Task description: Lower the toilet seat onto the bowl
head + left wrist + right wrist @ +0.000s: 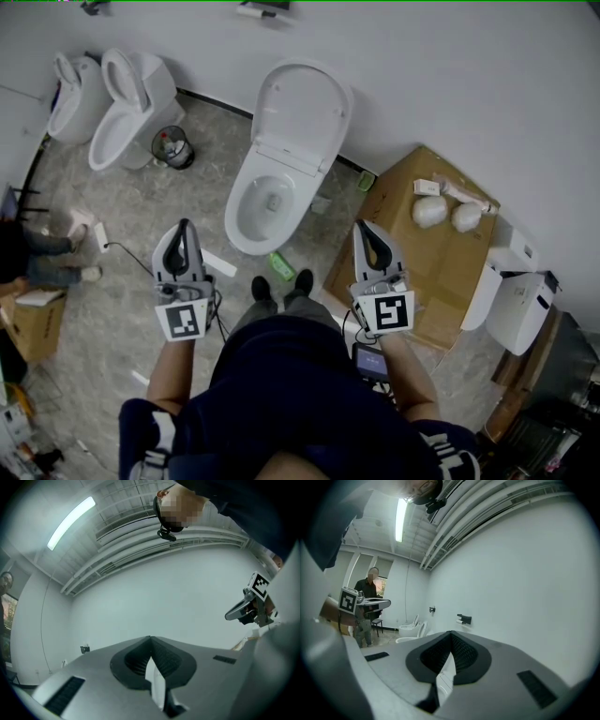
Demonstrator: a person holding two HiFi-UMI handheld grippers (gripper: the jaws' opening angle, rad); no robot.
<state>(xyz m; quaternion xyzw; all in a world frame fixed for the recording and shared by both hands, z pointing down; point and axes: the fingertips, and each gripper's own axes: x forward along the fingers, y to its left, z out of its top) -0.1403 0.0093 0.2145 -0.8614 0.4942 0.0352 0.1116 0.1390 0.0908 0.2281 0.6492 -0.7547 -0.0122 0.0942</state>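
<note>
**Both tools shut and empty, seat still up**

Two tools are held out in front of the person in the head view, one on each side of the toilet and well apart from it. The left tool [184, 227] hangs over the floor [141, 202] to the left of the bowl [246, 211]. The right tool [364, 231] hangs at the edge of a sheet of cardboard [441, 272] on the bowl's other side. Neither touches anything. The toilet seat [302, 112] stands raised with the lid, leaning back against the wall [450, 75], and the bowl lies open beneath it. Two white bundles [430, 212] lie on the cardboard. Two more toilets [120, 117] and a small waste bin [173, 147] stand off to the left.

The left gripper view shows the left tool's jaws pressed together at the tips, with nothing between them. Beyond them is only bare white wall, with a light strip [70, 522] overhead. The right tool shows at the right edge of this view, clear of everything.

The right gripper view shows the right tool's jaws meeting at the tips as well, pinching nothing. Some white porcelain shows through the slit below the tips, but it lies beyond the jaws and not in them. The left tool shows at the left edge of this view. Behind it a person [369, 597] stands at the far end of the room, and a dark fitting [464, 618] hangs on the wall.
</note>
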